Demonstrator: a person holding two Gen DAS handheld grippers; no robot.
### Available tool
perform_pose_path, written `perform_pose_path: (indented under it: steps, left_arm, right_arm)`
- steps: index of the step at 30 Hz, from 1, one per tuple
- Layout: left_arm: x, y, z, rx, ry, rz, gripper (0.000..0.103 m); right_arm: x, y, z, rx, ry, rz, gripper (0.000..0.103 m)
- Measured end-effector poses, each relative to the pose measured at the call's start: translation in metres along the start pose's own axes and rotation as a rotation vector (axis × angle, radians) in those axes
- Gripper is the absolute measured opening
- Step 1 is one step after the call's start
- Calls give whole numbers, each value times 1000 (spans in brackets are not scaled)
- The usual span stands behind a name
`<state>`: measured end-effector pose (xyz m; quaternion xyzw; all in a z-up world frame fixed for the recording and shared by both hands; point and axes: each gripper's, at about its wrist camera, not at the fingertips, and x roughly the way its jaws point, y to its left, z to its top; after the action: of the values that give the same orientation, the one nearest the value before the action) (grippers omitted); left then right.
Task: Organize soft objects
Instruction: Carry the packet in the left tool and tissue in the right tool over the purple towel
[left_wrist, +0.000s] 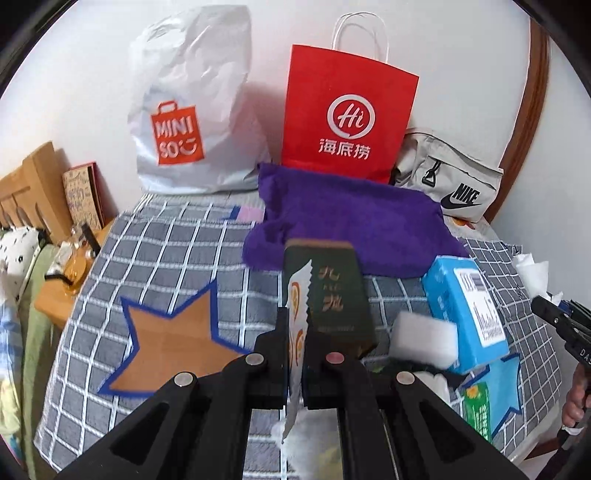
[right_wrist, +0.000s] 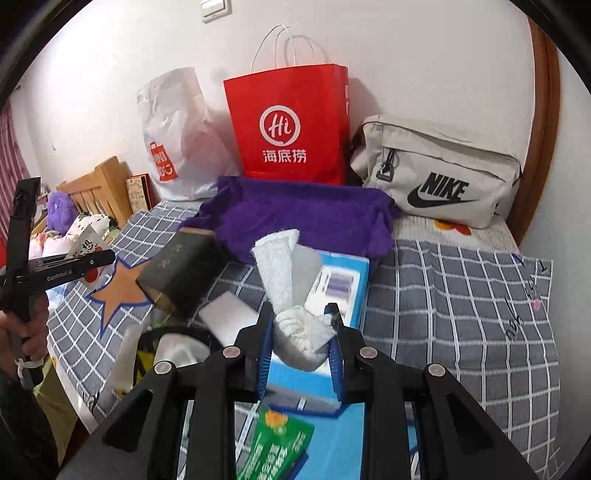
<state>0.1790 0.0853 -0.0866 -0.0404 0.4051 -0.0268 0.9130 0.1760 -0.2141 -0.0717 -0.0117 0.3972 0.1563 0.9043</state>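
Observation:
My left gripper (left_wrist: 295, 343) is shut on a thin white snack packet (left_wrist: 297, 314) with orange print, held above the checked cloth; it also shows in the right wrist view (right_wrist: 86, 245). My right gripper (right_wrist: 301, 332) is shut on a white-grey cloth (right_wrist: 291, 291), held above a blue box (right_wrist: 332, 295). A purple towel (left_wrist: 351, 221) lies at the back. A white sponge block (left_wrist: 424, 338) lies beside a dark green box (left_wrist: 332, 295).
An orange star mat (left_wrist: 173, 343) lies left on the checked cloth (right_wrist: 461, 314); a blue star mat (left_wrist: 506, 384) lies right. A Miniso bag (left_wrist: 192, 110), a red paper bag (left_wrist: 347, 114) and a Nike pouch (right_wrist: 443, 173) stand along the wall. A green packet (right_wrist: 277, 443) lies in front.

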Motion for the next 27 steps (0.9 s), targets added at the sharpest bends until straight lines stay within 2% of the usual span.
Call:
perform_pose_path:
  steps: [13,27]
  left_arm:
    - [35,-15,58,9,0,-18,5]
    - [98,-15,109,9,39,-17,5]
  right_arm:
    - [49,-14,58,10,22,-6,27]
    - [120,-32,123,-10,42,-15,27]
